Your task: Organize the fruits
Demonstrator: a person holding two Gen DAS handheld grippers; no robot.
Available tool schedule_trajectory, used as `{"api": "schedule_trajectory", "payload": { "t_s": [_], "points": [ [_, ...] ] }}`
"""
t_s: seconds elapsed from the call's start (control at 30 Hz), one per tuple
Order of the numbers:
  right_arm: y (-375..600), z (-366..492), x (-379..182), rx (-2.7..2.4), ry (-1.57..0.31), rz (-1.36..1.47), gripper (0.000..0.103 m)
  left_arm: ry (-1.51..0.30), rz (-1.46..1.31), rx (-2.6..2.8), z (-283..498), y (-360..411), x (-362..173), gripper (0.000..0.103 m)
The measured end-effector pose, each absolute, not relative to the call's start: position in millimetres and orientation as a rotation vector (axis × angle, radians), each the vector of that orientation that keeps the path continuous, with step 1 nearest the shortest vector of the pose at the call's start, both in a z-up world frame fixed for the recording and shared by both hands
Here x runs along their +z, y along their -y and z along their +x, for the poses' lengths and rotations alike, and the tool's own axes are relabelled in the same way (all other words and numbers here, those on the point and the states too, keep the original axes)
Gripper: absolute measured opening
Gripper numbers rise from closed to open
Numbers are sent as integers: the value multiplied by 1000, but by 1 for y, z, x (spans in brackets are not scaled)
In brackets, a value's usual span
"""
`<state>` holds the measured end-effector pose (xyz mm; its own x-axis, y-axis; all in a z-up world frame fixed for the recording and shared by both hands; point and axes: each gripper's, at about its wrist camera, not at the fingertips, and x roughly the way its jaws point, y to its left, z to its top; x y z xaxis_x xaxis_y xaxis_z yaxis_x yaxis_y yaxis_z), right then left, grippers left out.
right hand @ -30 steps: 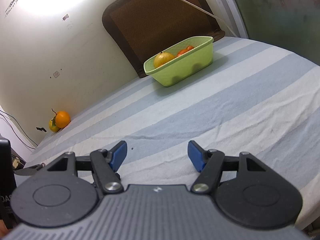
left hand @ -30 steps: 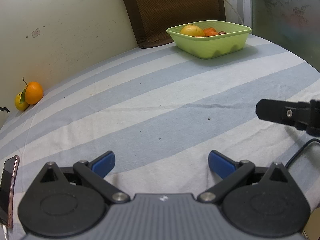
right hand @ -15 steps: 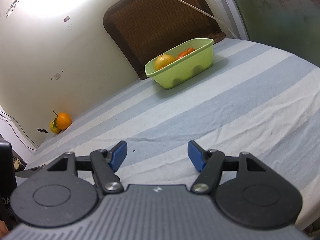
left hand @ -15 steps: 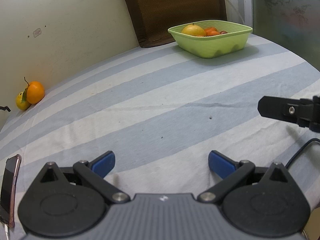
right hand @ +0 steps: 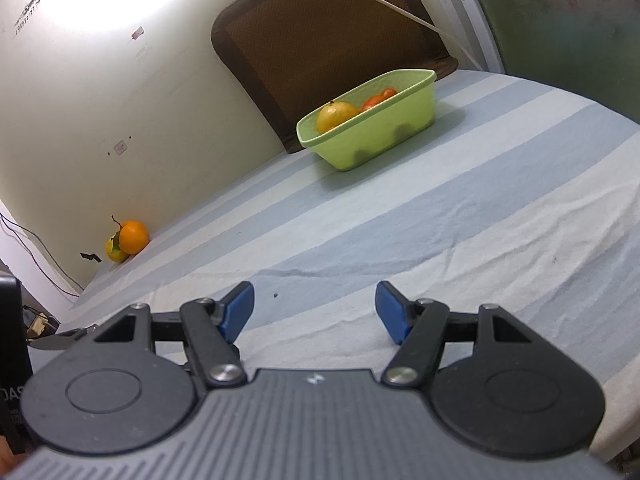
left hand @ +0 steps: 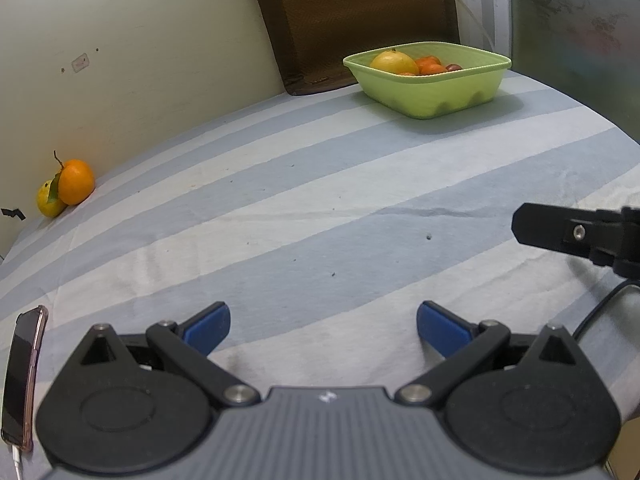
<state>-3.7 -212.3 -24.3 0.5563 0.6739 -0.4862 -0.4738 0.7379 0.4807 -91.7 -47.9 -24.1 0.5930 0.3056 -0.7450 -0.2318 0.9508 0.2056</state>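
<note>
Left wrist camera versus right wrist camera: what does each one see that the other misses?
Only the left wrist view shows a phone lying at the cloth's near left edge, a small dark red fruit in the basin, and part of the right tool reaching in from the right.

Only the right wrist view shows a bright glare on the wall and a dark box at its left edge.

Both show the green basin of fruit, the orange touching a yellow fruit by the wall, the striped cloth, and an open, empty tool: left tool, right tool.
</note>
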Motion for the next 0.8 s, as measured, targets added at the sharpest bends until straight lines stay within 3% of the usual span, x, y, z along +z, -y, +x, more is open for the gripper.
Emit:
{"api": "schedule_trajectory", "payload": {
  "t_s": [0.8],
  "points": [
    [197,10,-26,755,-728,319,69,-895,89,386,-87,31,-20,103]
  ]
}}
